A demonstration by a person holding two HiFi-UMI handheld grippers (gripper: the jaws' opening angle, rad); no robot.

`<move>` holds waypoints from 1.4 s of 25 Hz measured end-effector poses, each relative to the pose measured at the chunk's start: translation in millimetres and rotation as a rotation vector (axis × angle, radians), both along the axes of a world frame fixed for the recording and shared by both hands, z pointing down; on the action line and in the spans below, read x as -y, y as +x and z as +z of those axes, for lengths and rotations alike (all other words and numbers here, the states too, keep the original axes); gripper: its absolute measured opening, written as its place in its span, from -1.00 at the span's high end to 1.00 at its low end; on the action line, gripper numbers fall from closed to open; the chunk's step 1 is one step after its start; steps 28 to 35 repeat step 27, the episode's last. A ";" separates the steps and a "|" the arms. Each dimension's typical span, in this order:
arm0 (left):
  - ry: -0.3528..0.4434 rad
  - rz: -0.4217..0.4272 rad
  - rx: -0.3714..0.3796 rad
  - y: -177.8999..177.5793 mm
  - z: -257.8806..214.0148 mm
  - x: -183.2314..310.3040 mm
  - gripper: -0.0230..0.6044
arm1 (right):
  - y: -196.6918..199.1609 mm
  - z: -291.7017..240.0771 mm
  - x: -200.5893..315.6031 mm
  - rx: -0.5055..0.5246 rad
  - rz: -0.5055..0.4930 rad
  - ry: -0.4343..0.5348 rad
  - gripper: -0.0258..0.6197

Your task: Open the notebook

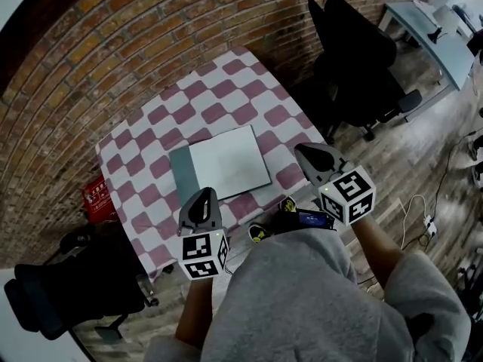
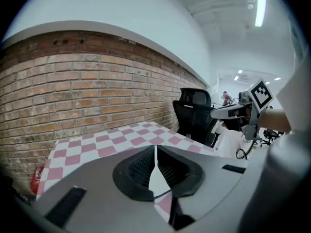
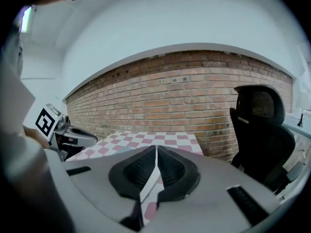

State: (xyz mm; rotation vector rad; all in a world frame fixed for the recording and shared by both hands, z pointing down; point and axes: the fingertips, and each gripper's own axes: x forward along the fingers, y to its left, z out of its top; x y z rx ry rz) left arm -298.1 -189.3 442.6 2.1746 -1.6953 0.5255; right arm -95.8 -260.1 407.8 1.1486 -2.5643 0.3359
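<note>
The notebook lies near the front middle of the checked tabletop. A white page faces up with a grey-green strip along its left side, so it seems to lie open. The left tongs and right tongs hang above the near edge, clear of it, each clenched on nothing. A red pack on the floor beside the tabletop bears white lettering too small to read.
</note>
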 end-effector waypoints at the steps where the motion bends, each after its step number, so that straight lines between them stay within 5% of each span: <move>1: 0.016 -0.003 -0.009 1.9 -8.9 -4.7 0.85 | 3.8 -12.2 -3.7 0.009 0.007 0.024 0.83; 11: 0.124 -0.033 -0.058 5.9 -62.8 -27.5 0.85 | 20.2 -72.0 -27.9 0.059 0.029 0.136 0.83; 35: 0.134 -0.027 -0.055 5.7 -62.1 -28.8 0.85 | -0.5 -71.1 -35.0 0.107 0.013 0.135 0.83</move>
